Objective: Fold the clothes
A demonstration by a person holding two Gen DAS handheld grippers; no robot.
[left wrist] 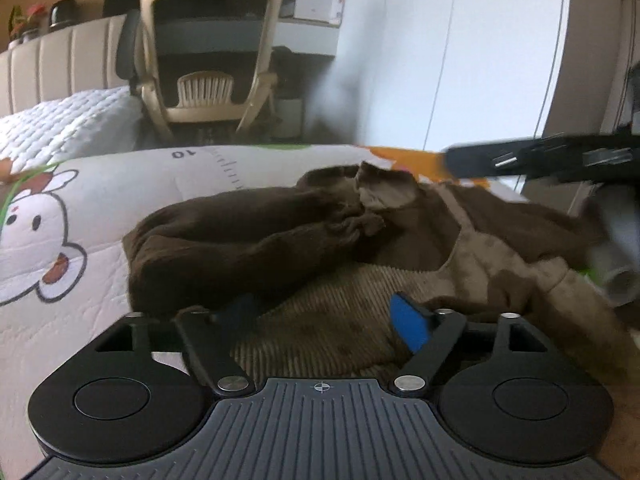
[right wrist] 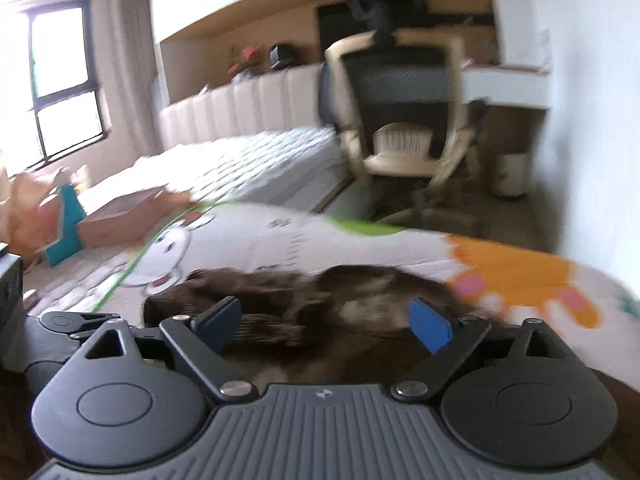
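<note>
A dark brown garment (left wrist: 240,232) with a lighter tan ribbed part (left wrist: 328,332) lies crumpled on a white mat with cartoon prints (left wrist: 100,200). My left gripper (left wrist: 324,316) stands open low over the tan part. A dark fold covers part of its left blue pad (left wrist: 240,308). My right gripper (left wrist: 480,162) reaches in blurred from the right, above the garment's far edge. In the right wrist view the garment (right wrist: 320,300) is smeared by motion just past my open right gripper (right wrist: 324,322), with nothing between its pads. The left gripper's black body (right wrist: 60,328) shows at the left edge.
A beige office chair (left wrist: 208,60) stands beyond the mat, beside a bed with a white quilt (left wrist: 68,120). White cupboard doors (left wrist: 440,60) rise on the right. Cardboard boxes (right wrist: 120,216) sit at the left near a window (right wrist: 60,60).
</note>
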